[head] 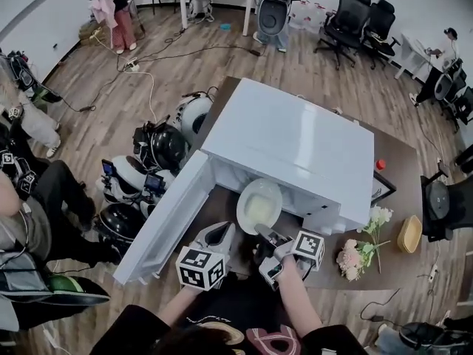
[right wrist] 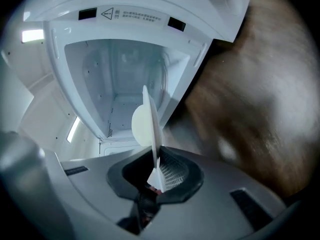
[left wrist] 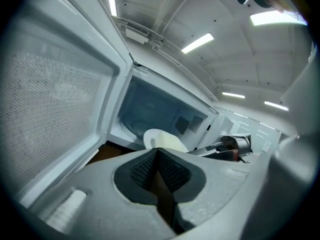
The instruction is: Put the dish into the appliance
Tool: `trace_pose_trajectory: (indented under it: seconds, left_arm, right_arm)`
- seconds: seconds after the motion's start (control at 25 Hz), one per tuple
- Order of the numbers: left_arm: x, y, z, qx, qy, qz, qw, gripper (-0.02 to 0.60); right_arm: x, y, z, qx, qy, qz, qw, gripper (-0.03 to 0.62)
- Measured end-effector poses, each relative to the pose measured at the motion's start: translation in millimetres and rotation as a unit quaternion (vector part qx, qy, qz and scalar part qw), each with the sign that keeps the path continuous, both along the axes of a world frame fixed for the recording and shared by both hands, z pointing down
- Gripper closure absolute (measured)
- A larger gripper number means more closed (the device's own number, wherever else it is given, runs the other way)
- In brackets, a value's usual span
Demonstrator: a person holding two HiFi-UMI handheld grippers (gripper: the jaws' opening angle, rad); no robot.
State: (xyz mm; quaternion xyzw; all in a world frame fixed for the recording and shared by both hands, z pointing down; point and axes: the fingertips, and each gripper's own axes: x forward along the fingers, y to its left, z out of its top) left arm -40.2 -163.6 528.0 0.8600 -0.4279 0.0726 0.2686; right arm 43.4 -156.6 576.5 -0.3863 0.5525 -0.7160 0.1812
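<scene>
A white microwave (head: 295,146) stands on a brown table with its door (head: 166,224) swung open to the left. My right gripper (head: 261,232) is shut on the near rim of a white dish (head: 259,204), which it holds tilted just in front of the open cavity. In the right gripper view the dish (right wrist: 146,124) stands edge-on between the pads (right wrist: 170,171), with the cavity (right wrist: 125,84) behind it. My left gripper (head: 226,228) hangs beside it by the door, shut and empty. In the left gripper view the left gripper's jaws (left wrist: 157,153) are together, the dish (left wrist: 162,140) and cavity (left wrist: 155,111) beyond them.
Pale flowers (head: 362,254), a wooden bowl (head: 409,234) and a small red thing (head: 380,164) lie on the table (head: 403,191) right of the microwave. Helmet-like gear (head: 155,150) sits on the floor left of the door. People and office chairs (head: 355,21) stand further off.
</scene>
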Motion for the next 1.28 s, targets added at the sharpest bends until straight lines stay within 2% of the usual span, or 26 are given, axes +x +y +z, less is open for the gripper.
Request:
trace_pose_trajectory:
  seconds: [0.24, 0.64, 1.28]
  left_arm:
    - [-8, -8, 0, 0.003, 0.005, 0.022, 0.9998, 0.572]
    - [-13, -10, -1, 0.005, 0.003, 0.027, 0.9996, 0.572]
    - [-18, -13, 0, 0.007, 0.001, 0.023, 0.9997, 0.572]
  right_arm:
    - [-7, -13, 9, -0.01, 0.006, 0.019, 1.0, 0.554]
    - [-17, -27, 7, -0.027, -0.055, 0.05, 0.997, 0.548]
    - [-11, -50, 11, -0.038, -0.063, 0.074, 0.995, 0.548]
